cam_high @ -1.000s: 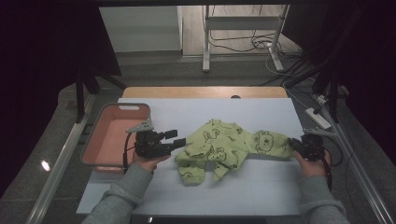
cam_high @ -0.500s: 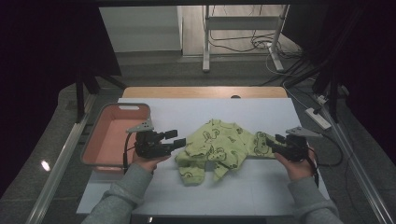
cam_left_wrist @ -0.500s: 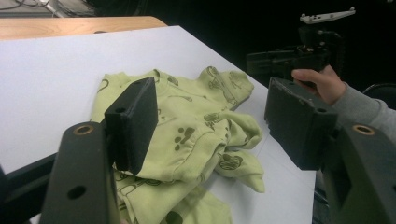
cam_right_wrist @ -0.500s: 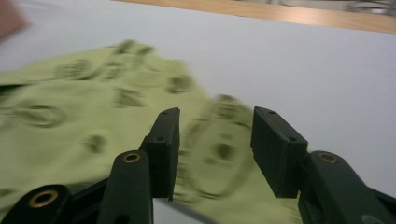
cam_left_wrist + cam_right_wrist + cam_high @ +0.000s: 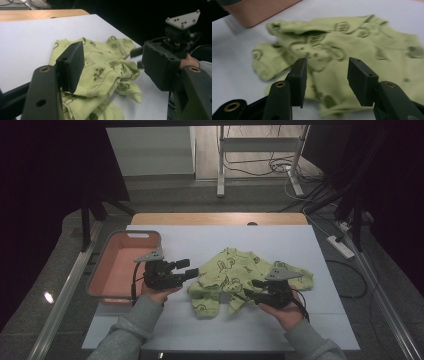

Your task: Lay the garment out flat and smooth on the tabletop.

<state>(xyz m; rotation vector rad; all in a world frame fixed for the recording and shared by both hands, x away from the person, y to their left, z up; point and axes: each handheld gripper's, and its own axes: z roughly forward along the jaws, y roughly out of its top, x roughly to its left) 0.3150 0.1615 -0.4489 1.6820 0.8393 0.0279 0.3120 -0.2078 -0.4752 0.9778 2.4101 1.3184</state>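
**Closing in on a crumpled green garment from both sides**

Lying in a loose heap on the white table (image 5: 165, 330), the green garment (image 5: 235, 275) stretches its long axis roughly across the table, from a bunched end near the person's left to a flatter end at the right. It is soft, thin knit cloth in pale yellow-green with dark cartoon prints — folded over itself, with rounded sleeve or leg ends sticking out toward the near edge.

The left gripper (image 5: 192, 270) sits just at the garment's left edge, pointing across at it. In the left gripper view its jaws stand well apart with the bunched fabric (image 5: 100, 75) between and beyond them, no pad pressing on cloth.

The right gripper (image 5: 252, 290) is over the near-right part of the garment, pointing left along the long axis. Its jaws have just been opening; the right gripper view shows them apart, with the cloth (image 5: 352, 45) lying ahead and under them, not pinched. That picture is slightly blurred, so exact contact with the fabric cannot be told.

Both grippers are about equally near — the garment lies between them, so either could take an edge by closing forward.

An orange-pink tray (image 5: 130, 237) with rounded corners stands at the left, just behind the left hand, apart from the garment.
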